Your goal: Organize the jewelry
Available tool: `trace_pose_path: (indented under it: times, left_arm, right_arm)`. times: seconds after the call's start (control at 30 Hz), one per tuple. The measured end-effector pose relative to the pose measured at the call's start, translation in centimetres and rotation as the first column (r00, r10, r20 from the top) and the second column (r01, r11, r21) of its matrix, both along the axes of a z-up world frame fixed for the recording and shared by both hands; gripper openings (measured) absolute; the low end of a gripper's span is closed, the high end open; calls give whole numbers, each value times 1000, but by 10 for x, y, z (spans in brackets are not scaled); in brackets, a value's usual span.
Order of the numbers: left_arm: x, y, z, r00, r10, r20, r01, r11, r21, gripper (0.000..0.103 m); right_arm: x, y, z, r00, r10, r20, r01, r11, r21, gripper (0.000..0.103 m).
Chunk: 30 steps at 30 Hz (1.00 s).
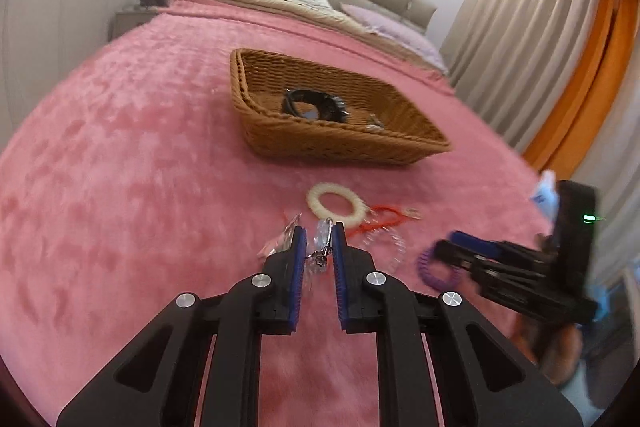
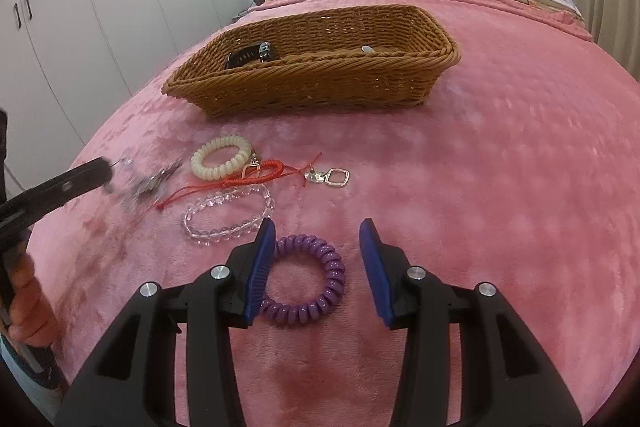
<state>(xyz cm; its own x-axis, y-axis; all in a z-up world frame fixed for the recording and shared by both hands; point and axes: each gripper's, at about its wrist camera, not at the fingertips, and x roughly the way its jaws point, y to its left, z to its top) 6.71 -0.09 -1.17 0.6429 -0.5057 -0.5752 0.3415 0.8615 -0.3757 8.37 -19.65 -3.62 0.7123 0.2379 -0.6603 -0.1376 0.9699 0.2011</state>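
Lying on the pink plush blanket (image 2: 500,167), a purple coiled bracelet (image 2: 308,279) was framed by the open right gripper (image 2: 318,239), untouched. A clear silver-chained trinket (image 1: 322,239) was pinched by the left gripper (image 1: 319,233) before the woven wicker basket (image 1: 340,143).

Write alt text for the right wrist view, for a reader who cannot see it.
The right tool hangs open over a purple coil bracelet on a pink blanket. Beyond lie clear bead, cream and red cord bracelets, then a wicker basket.
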Motion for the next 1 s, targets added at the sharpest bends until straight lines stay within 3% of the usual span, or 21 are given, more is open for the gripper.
trace_pose_path:
  times: [0.1, 0.17, 0.27, 0.5, 0.57, 0.6, 0.63, 0.77, 0.83, 1.0]
  left_arm:
    - [-11, 6, -10, 999, -10, -43, 9, 1000, -21, 12]
    - [-20, 5, -20, 998, -9, -67, 9, 1000, 2, 4]
    - [-38, 5, -29, 997, -17, -70, 18, 1000, 24, 5]
    - [-64, -9, -39, 997, -67, -45, 74, 983, 166, 6]
    - [-67, -10, -38, 994, -96, -42, 102, 979, 179, 23]
    - [-68, -9, -37, 993, -105, -44, 111, 979, 170, 43]
    - [-69, -6, -34, 996, -89, -27, 93, 982, 165, 50]
    - [-55, 10, -23, 999, -23, -25, 25, 994, 106, 44]
    - [-44, 16, -22, 999, -6, -33, 9, 995, 96, 30]
    - [-18, 14, -34, 994, -18, -104, 31, 991, 129, 29]
  right_arm:
    - [-1, 0, 1, 1000, 1, 4, -1, 1000, -5, 40]
    - [-1, 0, 0, 1000, 0, 3, 0, 1000, -2, 40]
    - [-1, 0, 0, 1000, 2, 1, -2, 1000, 4, 40]
    - [-1, 2, 1, 1000, 9, -1, -9, 1000, 0, 40]
    - [-2, 1, 1, 1000, 9, -2, -9, 1000, 5, 40]
    - [-2, 0, 0, 1000, 8, -2, -8, 1000, 10, 41]
    - [-2, -1, 0, 1000, 8, -4, -7, 1000, 17, 41]
    - [-1, -3, -1, 1000, 9, -11, -8, 999, 32, 41]
    - [-1, -3, 0, 1000, 10, -8, -10, 999, 31, 41]
    - [-2, -1, -1, 1000, 23, -14, -22, 999, 31, 41]
